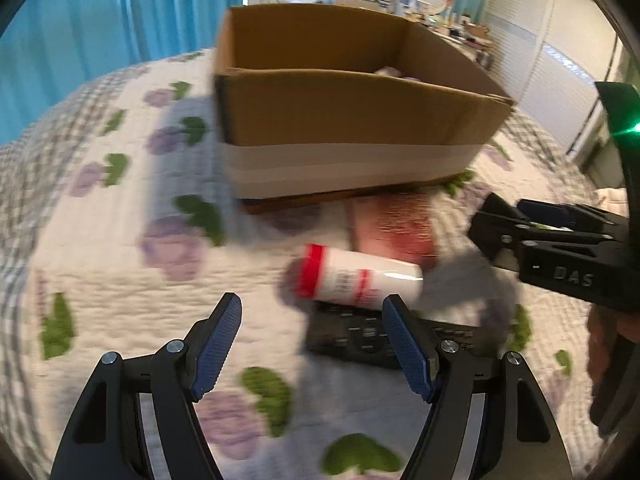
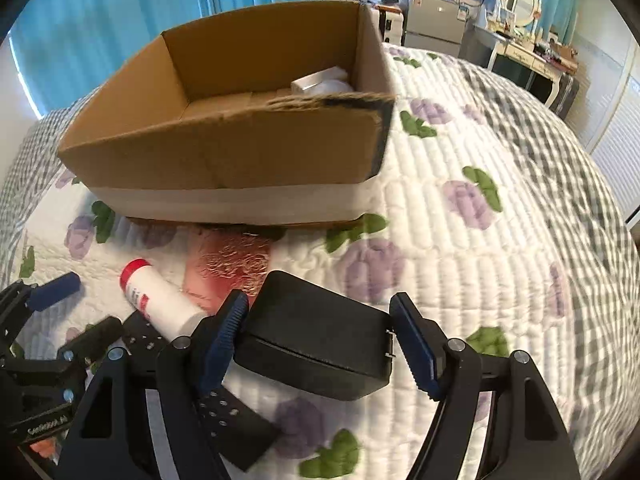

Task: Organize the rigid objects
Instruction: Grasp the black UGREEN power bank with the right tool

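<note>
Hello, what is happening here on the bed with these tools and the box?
A person is tidying objects into a cardboard box on the quilted bed. The right tool grips a black case. The left tool is open and empty, near a white bottle lying on a black remote. A pink packet lies by the box.

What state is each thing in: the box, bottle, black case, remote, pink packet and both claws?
Box: open-topped, upright on the bed, something white inside.
Bottle: lying on its side, red cap on, resting partly on the remote.
Black case: closed, between the right claw's pads.
Remote: flat, buttons up.
Pink packet: flat.
Left claw: open, empty.
Right claw: around the case.
</note>
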